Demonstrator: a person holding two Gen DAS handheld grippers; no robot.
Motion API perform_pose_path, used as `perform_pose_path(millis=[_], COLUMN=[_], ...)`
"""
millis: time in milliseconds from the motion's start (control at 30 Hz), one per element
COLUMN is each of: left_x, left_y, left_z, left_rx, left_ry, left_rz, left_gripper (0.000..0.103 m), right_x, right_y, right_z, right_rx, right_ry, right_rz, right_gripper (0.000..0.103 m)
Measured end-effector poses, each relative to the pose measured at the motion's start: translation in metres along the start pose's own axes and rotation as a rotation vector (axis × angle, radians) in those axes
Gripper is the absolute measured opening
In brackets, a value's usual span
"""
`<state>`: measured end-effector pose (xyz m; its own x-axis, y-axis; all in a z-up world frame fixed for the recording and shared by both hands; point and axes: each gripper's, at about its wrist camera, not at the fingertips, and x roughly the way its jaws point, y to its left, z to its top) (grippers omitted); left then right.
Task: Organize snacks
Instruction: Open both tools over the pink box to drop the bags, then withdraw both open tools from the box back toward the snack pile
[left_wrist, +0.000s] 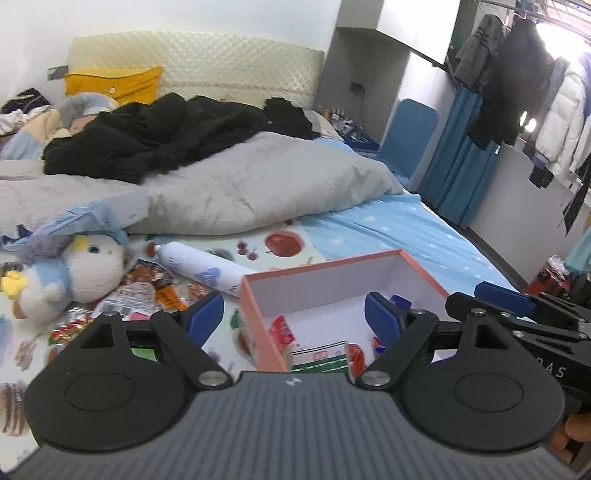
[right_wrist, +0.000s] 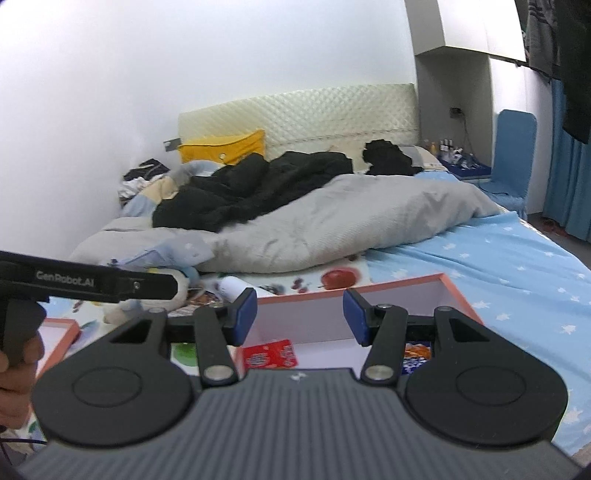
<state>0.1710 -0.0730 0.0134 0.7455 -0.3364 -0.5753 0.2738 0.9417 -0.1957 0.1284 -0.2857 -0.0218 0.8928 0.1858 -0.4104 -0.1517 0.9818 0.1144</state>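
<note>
A pink-rimmed white box (left_wrist: 332, 264) (right_wrist: 454, 286) lies on the bed and holds several snack packets, among them a red one (right_wrist: 271, 352) and a green-and-white one (left_wrist: 319, 360). My left gripper (left_wrist: 293, 317) hovers above the box's near left corner, open, nothing between its blue pads. More loose snack packets (left_wrist: 147, 288) lie on the mat left of the box. My right gripper (right_wrist: 299, 317) hangs over the box, jaws half apart and empty. It shows at the right edge of the left wrist view (left_wrist: 517, 314).
A plush penguin (left_wrist: 74, 273) and a white bottle (left_wrist: 207, 267) lie left of the box. A grey duvet (left_wrist: 240, 188) with black clothes fills the bed's far half. A second pink-edged box lid (right_wrist: 62, 334) sits at left. A hand (right_wrist: 14, 380) holds the left gripper's handle.
</note>
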Motion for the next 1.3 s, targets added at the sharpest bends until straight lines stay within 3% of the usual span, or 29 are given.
perform_pose_path(millis=[100,400,733,933,1300], left_x=[-0.013,-0.043,-0.062,-0.074,-0.078], left_y=[0.009,0.038,0.080,0.087,0.112], left_z=[-0.005,-0.024,-0.058,-0.078,-0.120], left_rx=[-0.007,-0.028,-0.105,-0.070,-0.137], left_ry=[-0.008,-0.032,-0.018,-0.034,-0.003], left_rz=[0.017,0.085,0.144,0.207,0.221], left_gripper=[0.093,0.099,0.099,0.099,0.099], right_x=[0.000,0.006,0.009,-0.001,-0.001], right_y=[0.011,0.049,0.088,0.101,0.129], right_z=[-0.001,-0.014,-0.036,-0.047,-0.085], right_rx=[0.001,-0.009,-0.029,0.006,-0.045], right_ry=[0.002,0.025,0.046,0.054,0.140], right_rz=[0.020,0.100,0.133,0.149,0.157], right_gripper=[0.054,0.054,0.055,0.055,0.055])
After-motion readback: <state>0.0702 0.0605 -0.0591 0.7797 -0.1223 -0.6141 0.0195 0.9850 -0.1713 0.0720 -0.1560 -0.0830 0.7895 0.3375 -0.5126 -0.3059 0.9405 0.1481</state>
